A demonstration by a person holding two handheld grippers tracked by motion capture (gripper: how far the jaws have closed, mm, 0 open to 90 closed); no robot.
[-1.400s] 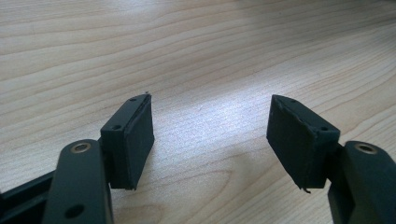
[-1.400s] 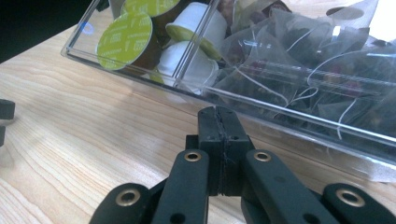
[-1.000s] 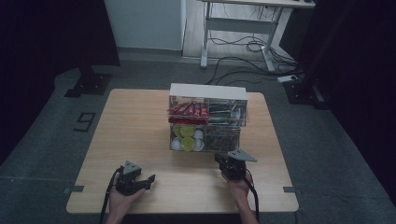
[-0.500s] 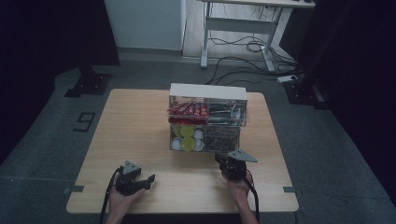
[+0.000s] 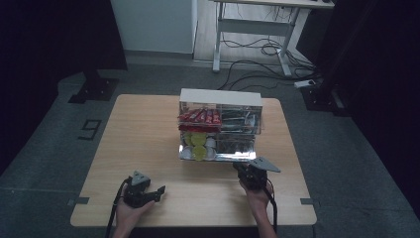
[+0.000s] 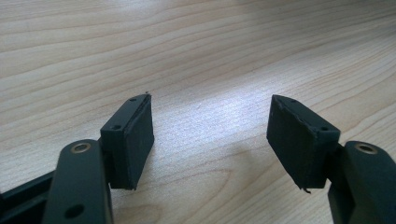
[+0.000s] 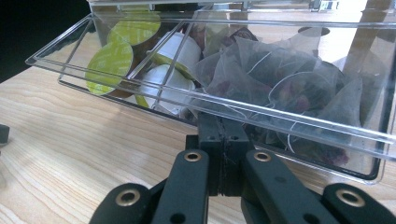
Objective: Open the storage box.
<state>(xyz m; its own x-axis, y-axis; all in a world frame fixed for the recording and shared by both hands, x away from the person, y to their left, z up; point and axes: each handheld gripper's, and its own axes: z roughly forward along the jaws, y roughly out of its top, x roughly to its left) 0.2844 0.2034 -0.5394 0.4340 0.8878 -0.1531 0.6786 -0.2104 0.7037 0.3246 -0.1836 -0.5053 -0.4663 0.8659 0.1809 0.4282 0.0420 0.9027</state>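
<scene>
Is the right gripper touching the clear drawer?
Touching: in the right gripper view the right gripper's shut jaws press against the clear drawer's front edge.

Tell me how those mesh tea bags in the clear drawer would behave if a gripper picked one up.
The tea bags look like thin mesh, so probably very light and floppy, crushing easily between jaws. Heaped together in the drawer, they'd likely snag or drag neighbours.

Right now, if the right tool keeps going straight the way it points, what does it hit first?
The right tool, jaws shut, sits at the front wall of the clear plastic drawer pulled out of the organizer. That wall comes first, with the mesh tea bags just behind it. Whether it already touches is unclear.
</scene>
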